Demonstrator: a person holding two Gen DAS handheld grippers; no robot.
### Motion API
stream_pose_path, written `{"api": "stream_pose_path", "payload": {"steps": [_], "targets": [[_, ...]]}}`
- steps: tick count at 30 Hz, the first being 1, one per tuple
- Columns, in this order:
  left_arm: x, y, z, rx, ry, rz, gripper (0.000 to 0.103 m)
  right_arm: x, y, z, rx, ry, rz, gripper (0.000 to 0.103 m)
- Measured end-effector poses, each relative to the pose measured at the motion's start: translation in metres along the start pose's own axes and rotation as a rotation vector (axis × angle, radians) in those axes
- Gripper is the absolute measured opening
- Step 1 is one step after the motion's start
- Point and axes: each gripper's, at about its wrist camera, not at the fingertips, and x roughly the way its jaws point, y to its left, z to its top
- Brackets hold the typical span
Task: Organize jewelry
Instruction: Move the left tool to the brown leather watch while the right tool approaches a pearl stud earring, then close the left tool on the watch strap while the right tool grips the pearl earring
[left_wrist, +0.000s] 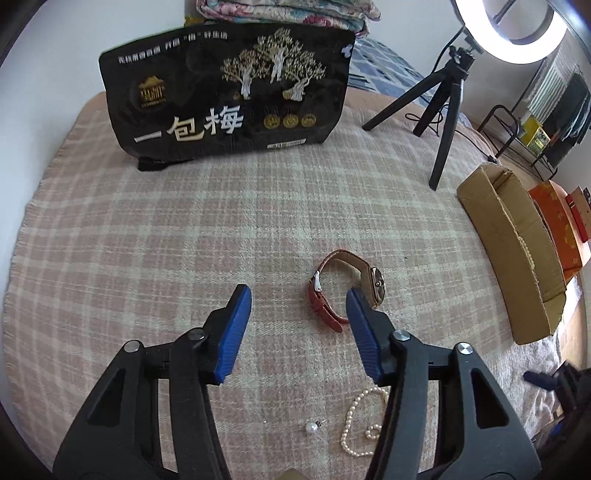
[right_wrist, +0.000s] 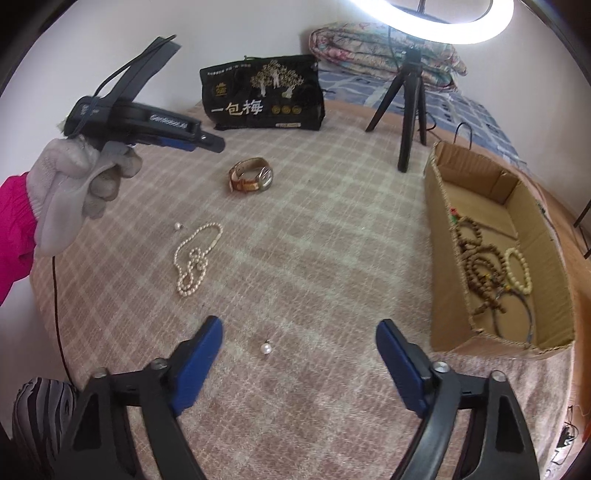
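Both tools stood apart, empty: the right tool (right_wrist: 299, 354) framed a loose pearl (right_wrist: 265, 348) on the bed, while the left tool (left_wrist: 297, 317) hung nearer the watch (left_wrist: 341, 286), just ahead.

Black bag (left_wrist: 225, 99): large white characters "一包梅" across its lower front; the smaller line along the top is illegible. Left gripper (right_wrist: 207, 142) body: white lettering, too blurred to read.

A bedroom: plaid-blanketed bed (right_wrist: 332, 229), folded quilts (right_wrist: 369, 40) against the wall.
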Motion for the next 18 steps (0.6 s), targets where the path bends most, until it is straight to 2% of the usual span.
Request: {"api": "stream_pose_path", "payload": {"steps": [3,7,10,13,18], "targets": [[0.009,0.001,0.002,-0.017,0.013,-0.007,0.055,0.013,0.004,-0.007,-0.012,0.03,0.025,0.065],[0.019,0.0,0.003,-0.014,0.028,-0.004,0.049,0.025,0.007,-0.014,-0.014,0.058,0.064,0.043],[0.027,0.001,0.004,-0.022,0.04,-0.001,0.048,0.031,0.009,-0.017,-0.009,0.065,0.087,0.04],[0.033,0.002,0.007,-0.035,0.053,-0.003,0.04,0.035,0.011,-0.019,-0.008,0.072,0.096,0.037],[0.041,0.001,0.006,-0.035,0.064,-0.001,0.04,0.036,0.011,-0.018,-0.011,0.074,0.092,0.031]]}}
